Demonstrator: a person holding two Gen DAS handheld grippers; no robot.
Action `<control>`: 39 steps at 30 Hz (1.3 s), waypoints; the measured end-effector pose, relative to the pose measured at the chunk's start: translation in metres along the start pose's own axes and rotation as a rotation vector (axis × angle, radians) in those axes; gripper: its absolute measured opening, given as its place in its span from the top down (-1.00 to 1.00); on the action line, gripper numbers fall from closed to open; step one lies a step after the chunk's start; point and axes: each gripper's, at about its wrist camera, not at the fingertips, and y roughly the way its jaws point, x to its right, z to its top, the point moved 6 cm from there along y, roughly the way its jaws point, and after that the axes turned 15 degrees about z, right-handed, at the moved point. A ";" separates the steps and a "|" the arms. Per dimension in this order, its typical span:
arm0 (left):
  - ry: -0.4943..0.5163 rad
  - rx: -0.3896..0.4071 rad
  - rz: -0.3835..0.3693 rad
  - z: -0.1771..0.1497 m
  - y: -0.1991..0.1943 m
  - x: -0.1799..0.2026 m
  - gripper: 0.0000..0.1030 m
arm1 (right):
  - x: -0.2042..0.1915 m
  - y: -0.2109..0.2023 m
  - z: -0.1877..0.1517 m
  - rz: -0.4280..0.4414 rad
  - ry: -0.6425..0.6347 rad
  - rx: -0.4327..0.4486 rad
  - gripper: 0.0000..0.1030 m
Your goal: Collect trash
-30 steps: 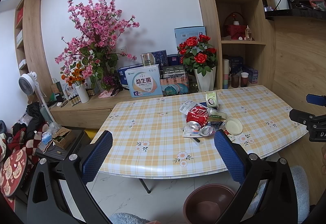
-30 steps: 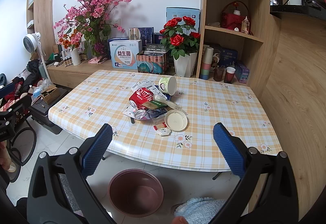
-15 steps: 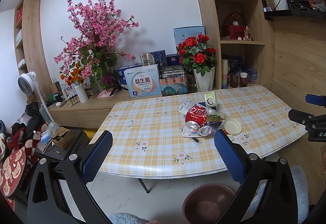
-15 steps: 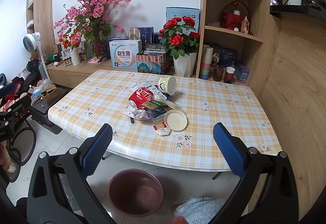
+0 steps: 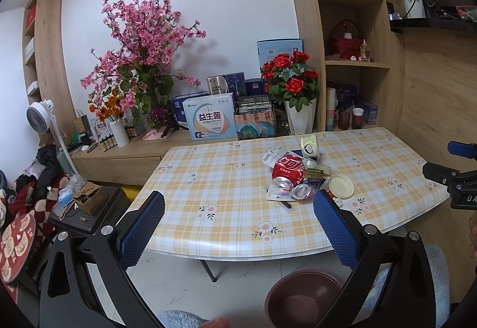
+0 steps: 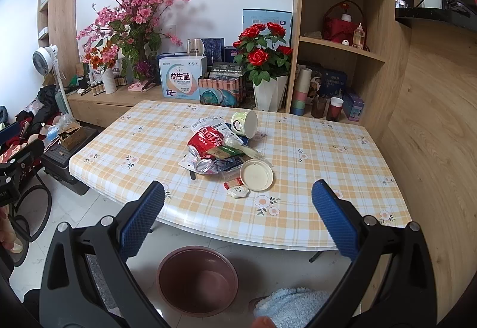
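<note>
A pile of trash lies mid-table: a crushed red can (image 6: 205, 141) (image 5: 288, 169), a tipped paper cup (image 6: 245, 123) (image 5: 310, 145), a round white lid (image 6: 256, 175) (image 5: 341, 186), wrappers and small sachets (image 6: 237, 191). A brown bin (image 6: 198, 280) (image 5: 302, 298) stands on the floor under the table's near edge. My left gripper (image 5: 238, 226) is open, held off the table's near-left edge. My right gripper (image 6: 238, 217) is open too, held before the near edge, above the bin. Neither touches anything.
The table (image 6: 313, 149) has a yellow plaid cloth. Behind it a low cabinet carries boxes, a rose pot (image 6: 269, 95) and pink blossoms (image 6: 134, 15). Shelves (image 6: 342, 42) rise at the right. A fan (image 6: 44, 60), clothes and a black case (image 6: 59, 167) crowd the left floor.
Almost nothing differs; the left wrist view has drifted very slightly, and the trash pile and bin stay where they were.
</note>
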 end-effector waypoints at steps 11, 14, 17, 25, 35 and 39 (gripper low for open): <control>-0.090 -0.062 -0.075 -0.032 0.044 0.001 -0.90 | 0.031 0.047 -0.018 0.022 0.033 -0.051 -0.89; -0.072 -0.113 -0.098 -0.050 0.065 0.013 -0.90 | 0.041 0.070 -0.029 0.001 0.031 -0.079 -0.89; -0.059 -0.136 -0.093 -0.063 0.081 0.019 -0.90 | 0.051 0.090 -0.040 0.006 0.049 -0.101 -0.89; -0.055 -0.138 -0.066 -0.081 0.110 0.026 -0.90 | 0.062 0.131 -0.062 0.025 0.069 -0.149 -0.89; -0.004 -0.255 -0.094 -0.099 0.142 0.044 -0.90 | 0.081 0.156 -0.070 0.003 0.097 -0.180 -0.89; 0.012 -0.245 -0.093 -0.097 0.147 0.051 -0.90 | 0.094 0.163 -0.068 -0.030 0.097 -0.179 -0.89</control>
